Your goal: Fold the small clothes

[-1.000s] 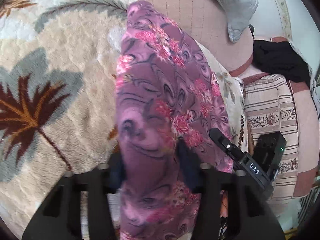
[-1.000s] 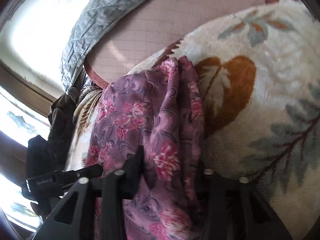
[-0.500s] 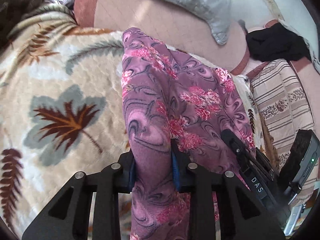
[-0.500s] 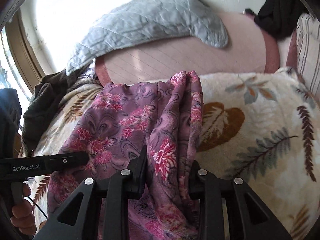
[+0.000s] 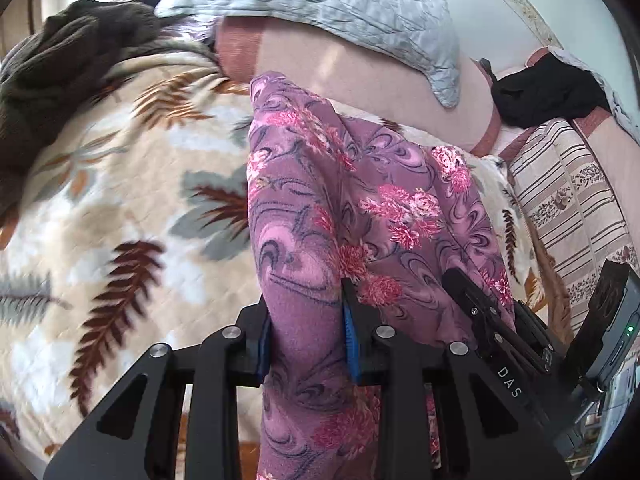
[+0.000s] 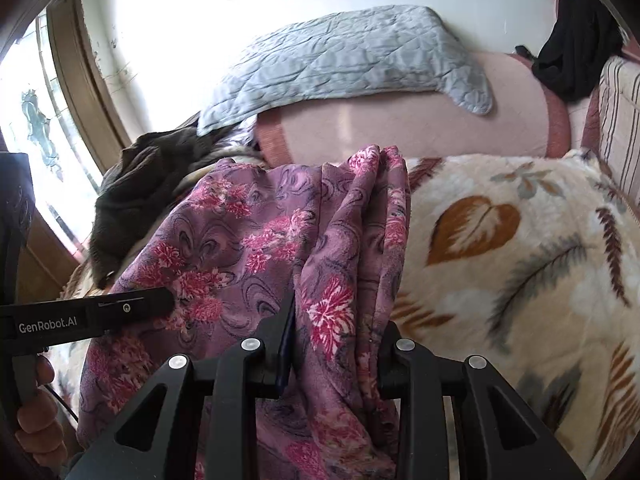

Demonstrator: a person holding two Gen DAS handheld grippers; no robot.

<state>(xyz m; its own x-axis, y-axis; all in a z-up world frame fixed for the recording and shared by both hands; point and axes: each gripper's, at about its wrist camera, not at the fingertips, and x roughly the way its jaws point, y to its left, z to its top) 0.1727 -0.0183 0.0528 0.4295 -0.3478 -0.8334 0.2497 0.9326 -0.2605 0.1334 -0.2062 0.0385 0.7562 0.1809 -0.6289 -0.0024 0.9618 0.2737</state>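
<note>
1. The left gripper [image 5: 308, 320] has its jaws pinched on a bunched edge of the purple floral garment [image 5: 360, 208], the cloth filling the narrow gap between the blue pads; the jaws have just been closing on it

2. The right gripper [image 6: 336, 344] grips another gathered edge of the same garment [image 6: 248, 248], cloth wadded between its black fingers, and its jaws too have just been closing

3. The garment hangs between the two grippers, raised and draped over the leaf-patterned fleece blanket [image 5: 120, 208], its far end trailing toward the pink bedcover [image 5: 360, 80]

4. Beyond lie a grey quilted pad [image 6: 344, 64], a dark brown garment [image 5: 60, 72] and a black one [image 6: 576, 48]

5. To do this step well, I judge both edges should rise level and be drawn taut, so the cloth hangs without a twist before it is laid flat for the fold

6. Hard to make out: which edges are held, waistband or hem, since the cloth is bunched; the garment's lower part is cut off beneath both grippers; part of the blanket is blurred, and the window side of the right view is washed out by glare
</note>
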